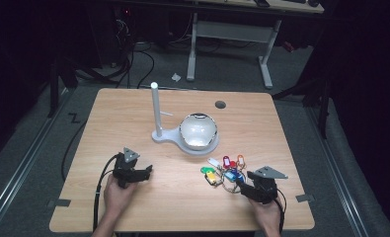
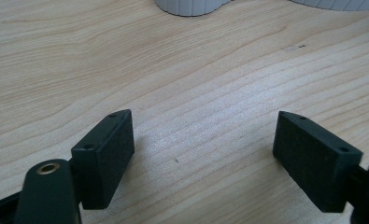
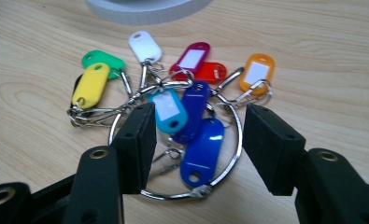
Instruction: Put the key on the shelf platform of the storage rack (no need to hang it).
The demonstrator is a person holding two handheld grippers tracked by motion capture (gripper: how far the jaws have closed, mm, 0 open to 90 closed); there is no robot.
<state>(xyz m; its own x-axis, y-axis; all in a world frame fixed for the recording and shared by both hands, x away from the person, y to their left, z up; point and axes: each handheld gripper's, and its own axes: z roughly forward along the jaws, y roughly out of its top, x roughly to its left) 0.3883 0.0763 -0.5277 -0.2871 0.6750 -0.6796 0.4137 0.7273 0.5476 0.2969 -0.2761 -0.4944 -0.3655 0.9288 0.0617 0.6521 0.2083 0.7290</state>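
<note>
A loose bunch of coloured plastic key tags on a thin wire ring (image 3: 194,140) lies on the wooden table (image 1: 133,113), just in front of the white lamp base (image 1: 195,143). Light and floppy, it looks best pinched at the ring. No tag shows writing. The right gripper (image 3: 196,140) straddles it, jaws apart; the left gripper (image 2: 203,149) gapes over bare wood.
</note>
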